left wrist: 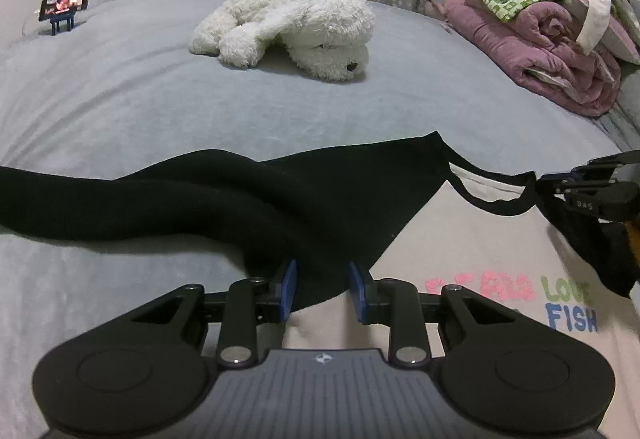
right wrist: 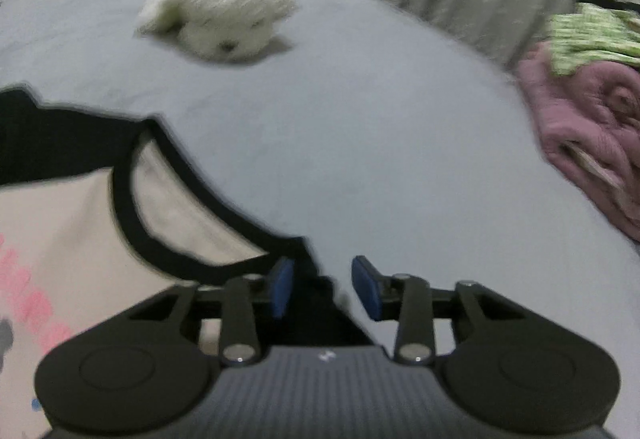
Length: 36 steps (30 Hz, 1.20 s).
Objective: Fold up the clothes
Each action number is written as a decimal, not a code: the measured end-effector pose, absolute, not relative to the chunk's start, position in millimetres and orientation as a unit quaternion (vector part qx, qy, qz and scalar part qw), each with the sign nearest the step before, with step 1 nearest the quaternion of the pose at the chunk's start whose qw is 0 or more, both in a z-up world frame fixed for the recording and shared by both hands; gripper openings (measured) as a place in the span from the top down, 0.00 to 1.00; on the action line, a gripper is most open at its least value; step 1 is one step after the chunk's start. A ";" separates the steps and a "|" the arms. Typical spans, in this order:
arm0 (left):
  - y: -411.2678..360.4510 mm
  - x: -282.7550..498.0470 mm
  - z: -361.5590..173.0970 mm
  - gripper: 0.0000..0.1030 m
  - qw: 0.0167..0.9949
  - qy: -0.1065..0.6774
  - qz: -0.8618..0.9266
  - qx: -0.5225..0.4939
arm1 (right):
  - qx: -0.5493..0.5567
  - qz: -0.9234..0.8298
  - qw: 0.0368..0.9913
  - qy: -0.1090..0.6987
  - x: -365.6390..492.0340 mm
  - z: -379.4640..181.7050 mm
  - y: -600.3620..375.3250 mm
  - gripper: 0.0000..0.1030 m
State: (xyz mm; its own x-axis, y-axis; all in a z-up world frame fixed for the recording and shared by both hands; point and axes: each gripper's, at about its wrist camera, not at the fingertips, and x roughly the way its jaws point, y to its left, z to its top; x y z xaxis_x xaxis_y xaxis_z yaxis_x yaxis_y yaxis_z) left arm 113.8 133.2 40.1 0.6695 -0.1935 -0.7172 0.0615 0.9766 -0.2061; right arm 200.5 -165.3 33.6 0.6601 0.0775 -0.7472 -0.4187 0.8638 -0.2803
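While both grippers hang parted and empty, a cream shirt (left wrist: 472, 239) with black sleeves lies flat on the grey bed (left wrist: 160, 87).

Left gripper (left wrist: 322, 291) sits over the shirt's black sleeve (left wrist: 200, 199); right gripper (right wrist: 322, 289) hovers at its collar (right wrist: 168, 235). Beyond the shirt rests a white plush dog (left wrist: 288, 27), with a pink quilt pile (left wrist: 552, 39) off to the shirt's far right.

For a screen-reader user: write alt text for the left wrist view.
The open left gripper hovers over the black sleeve of a cream shirt spread on a grey bed. Beyond lie a white plush dog and a pile of laundry.
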 end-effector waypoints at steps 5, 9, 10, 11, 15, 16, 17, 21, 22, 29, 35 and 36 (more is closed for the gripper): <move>138.2 114.0 43.0 0.73 0.912 0.395 -0.061 -0.089 | -0.208 0.134 0.903 0.352 202.8 52.4 -164.5 0.97; 141.5 114.7 43.2 0.73 0.912 0.396 -0.056 -0.094 | -0.178 0.120 0.912 0.350 213.8 61.9 -171.1 0.97; 142.1 114.9 43.2 0.73 0.911 0.396 -0.056 -0.096 | -0.172 0.135 0.907 0.360 214.1 59.5 -172.1 0.95; 142.5 115.0 43.3 0.73 0.911 0.397 -0.057 -0.098 | -0.166 0.150 0.901 0.371 214.4 57.1 -173.1 0.83; 142.5 115.4 42.6 0.69 0.908 0.403 -0.063 -0.098 | -0.175 0.177 0.890 0.383 210.5 46.7 -171.6 0.37; 142.5 115.6 42.2 0.67 0.907 0.405 -0.064 -0.098 | -0.177 0.175 0.888 0.387 212.3 43.4 -170.7 0.42; 142.7 116.0 41.8 0.66 0.906 0.407 -0.063 -0.098 | -0.176 0.173 0.885 0.395 214.9 39.7 -169.7 0.61; 150.2 118.1 40.5 0.66 0.904 0.413 -0.043 -0.107 | -0.201 0.165 0.881 0.395 215.5 30.7 -161.4 0.87; 152.2 118.4 40.6 0.66 0.903 0.413 -0.038 -0.111 | -0.201 0.157 0.886 0.387 214.7 33.9 -161.5 0.88; 158.6 119.6 39.6 0.66 0.901 0.418 -0.016 -0.114 | -0.167 0.098 0.907 0.374 231.1 41.6 -163.4 0.89; 171.6 121.1 40.3 0.66 0.899 0.419 0.010 -0.127 | -0.164 0.052 0.903 0.394 243.8 16.6 -150.1 0.89; 174.2 121.3 40.6 0.66 0.899 0.418 0.014 -0.132 | -0.172 0.051 0.901 0.395 244.8 16.4 -146.5 0.88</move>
